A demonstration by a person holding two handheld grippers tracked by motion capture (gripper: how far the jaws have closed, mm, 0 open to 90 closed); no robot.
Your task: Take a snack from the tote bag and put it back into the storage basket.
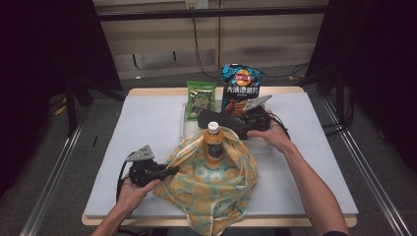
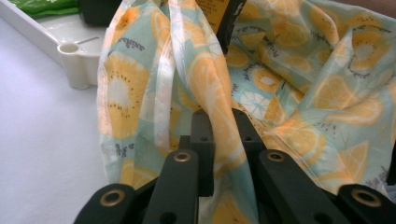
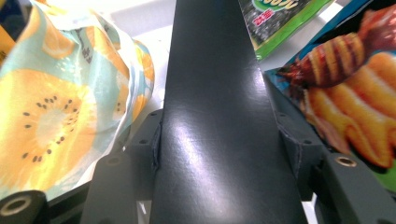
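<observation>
A: High view. We see one fruit-print cloth bag at the table's near middle, one orange bottle upright in its mouth. Our right gripper carries one black box just behind the bottle. Behind it: one green packet, one blue chip bag, one white tray.

B: Risk: we think the box could knock the bottle over on entry.

A: Left gripper view. Our left gripper is nearly closed, pinching a fold of bag cloth. Thin fabric; it may slip and the mouth collapse.

B: Right gripper view. Jaws half open, clamped on the box's sides. Smooth faces; it could slide out.
</observation>
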